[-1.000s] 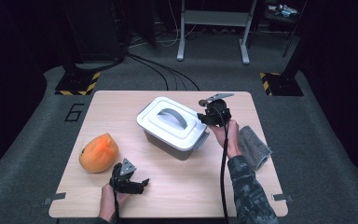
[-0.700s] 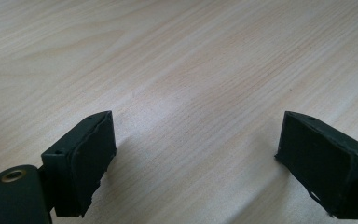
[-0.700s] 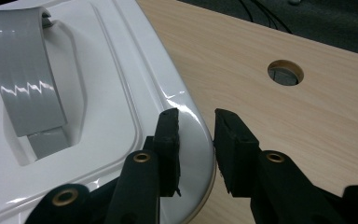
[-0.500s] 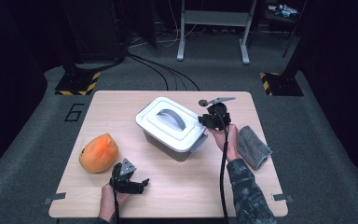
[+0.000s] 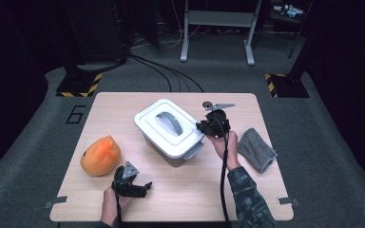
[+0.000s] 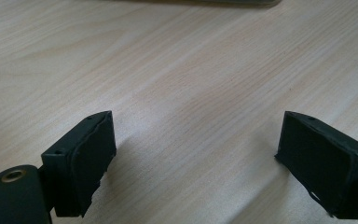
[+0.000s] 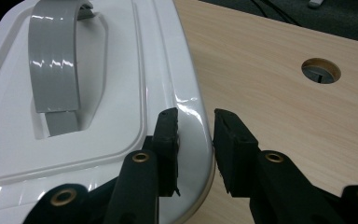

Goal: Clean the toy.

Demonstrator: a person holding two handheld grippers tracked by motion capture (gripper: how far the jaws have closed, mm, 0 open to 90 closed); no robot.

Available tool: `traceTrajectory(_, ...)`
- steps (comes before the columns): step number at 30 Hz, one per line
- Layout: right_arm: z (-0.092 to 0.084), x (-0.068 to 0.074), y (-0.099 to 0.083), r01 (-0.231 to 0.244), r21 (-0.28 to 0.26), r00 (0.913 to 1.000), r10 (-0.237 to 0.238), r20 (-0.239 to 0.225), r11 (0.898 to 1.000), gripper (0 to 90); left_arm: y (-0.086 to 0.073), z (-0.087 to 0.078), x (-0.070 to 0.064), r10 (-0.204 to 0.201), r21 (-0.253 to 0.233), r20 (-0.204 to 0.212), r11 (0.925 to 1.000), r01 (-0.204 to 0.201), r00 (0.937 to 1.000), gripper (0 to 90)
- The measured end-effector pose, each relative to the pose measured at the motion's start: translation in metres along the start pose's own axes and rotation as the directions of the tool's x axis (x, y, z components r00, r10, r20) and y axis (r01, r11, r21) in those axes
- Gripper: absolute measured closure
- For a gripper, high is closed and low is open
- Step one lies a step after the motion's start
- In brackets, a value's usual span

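Note:
A white-lidded grey box (image 5: 171, 135) with a grey handle (image 5: 169, 122) stands mid-table. My right gripper (image 5: 202, 127) is at its right edge. In the right gripper view its jaws have just been closing, and the right gripper (image 7: 196, 126) now pinches the rim of the white lid (image 7: 112, 93), one pad on top and one outside the edge. Near the front edge of the table, my left gripper (image 5: 141, 188) rests low and open. In the left gripper view the left gripper (image 6: 196, 154) has bare wood between its pads.
An orange fruit (image 5: 100, 155) lies at the front left of the wooden table (image 5: 247, 190), beside the left hand. A grey cloth (image 5: 257, 149) lies at the right edge. A cable hole (image 7: 320, 71) sits in the tabletop beyond the box. Dark floor and cables lie behind.
The right gripper has edged in toward the box's right rim and closed on it. The left hand has stayed put.

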State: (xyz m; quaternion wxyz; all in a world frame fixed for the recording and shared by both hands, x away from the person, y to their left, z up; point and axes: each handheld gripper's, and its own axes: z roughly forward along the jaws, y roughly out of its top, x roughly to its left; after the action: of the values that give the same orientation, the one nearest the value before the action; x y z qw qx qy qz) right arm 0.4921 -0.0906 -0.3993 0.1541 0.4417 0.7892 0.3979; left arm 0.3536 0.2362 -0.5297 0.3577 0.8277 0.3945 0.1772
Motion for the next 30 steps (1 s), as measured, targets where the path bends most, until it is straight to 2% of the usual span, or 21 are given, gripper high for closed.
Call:
traceTrajectory(5,0.0,0.005,0.003,0.024,0.014,0.9997,-0.024,0.01,1.0,62.4,0.0,-0.001,0.0,0.0,0.004,0.001,1.0,0.0,1.0,11.0)
traceTrajectory(10,-0.005,0.015,0.01,0.04,-0.031,0.9991,-0.04,-0.015,0.999,52.4,0.0,0.0,0.0,0.001,-0.001,-0.004,1.0,-0.001,1.0,11.0)
traceTrajectory(17,-0.003,0.041,0.028,0.111,-0.047,0.9919,-0.114,-0.056,0.993,36.9,-0.001,0.0,0.0,0.003,-0.003,-0.008,1.0,-0.003,1.0,11.0)
traceTrajectory(22,0.008,0.058,0.042,0.143,-0.036,0.9867,-0.145,-0.074,0.989,35.6,-0.001,0.0,-0.001,-0.002,-0.003,-0.007,1.0,0.002,1.0,11.0)
traceTrajectory(26,0.02,0.065,0.049,0.165,-0.011,0.9823,-0.166,-0.087,0.986,37.1,-0.001,0.0,-0.001,-0.002,0.001,-0.003,1.0,0.002,1.0,11.0)
traceTrajectory(30,0.03,0.071,0.052,0.165,0.011,0.9833,-0.164,-0.08,0.986,46.3,-0.001,0.0,-0.001,-0.004,0.0,-0.003,1.0,0.004,1.0,11.0)
